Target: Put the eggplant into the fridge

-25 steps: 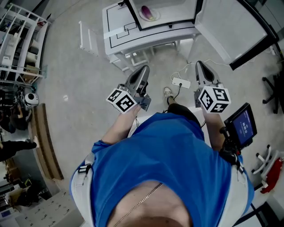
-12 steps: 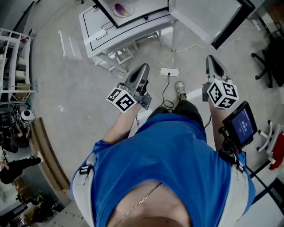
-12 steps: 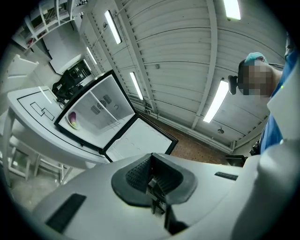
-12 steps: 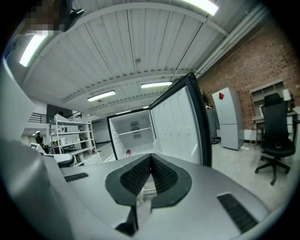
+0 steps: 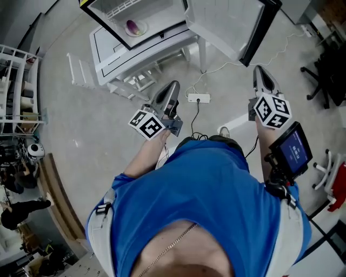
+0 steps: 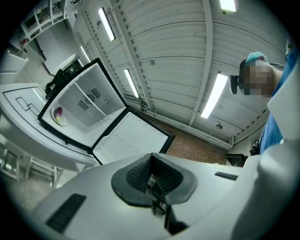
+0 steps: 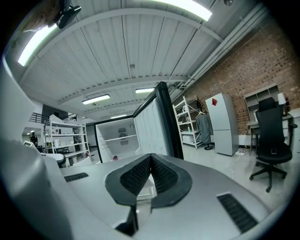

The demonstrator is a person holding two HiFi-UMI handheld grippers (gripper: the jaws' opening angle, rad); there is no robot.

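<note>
- Inside the open fridge (image 5: 162, 16), on a plate (image 5: 144, 26), the eggplant (image 5: 133, 25) already lies, so the placing looks done
- Next move, I judge: swing the door (image 5: 227, 27) shut, which calls for tongs brought against its outer edge
- Left tongs (image 5: 172, 86) and right tongs (image 5: 260, 70) are both pinched closed, holding nothing
- Eggplant sits well ahead of both, nearer the left pair; the door stands near the right pair

No text, label or number here is legible.
</note>
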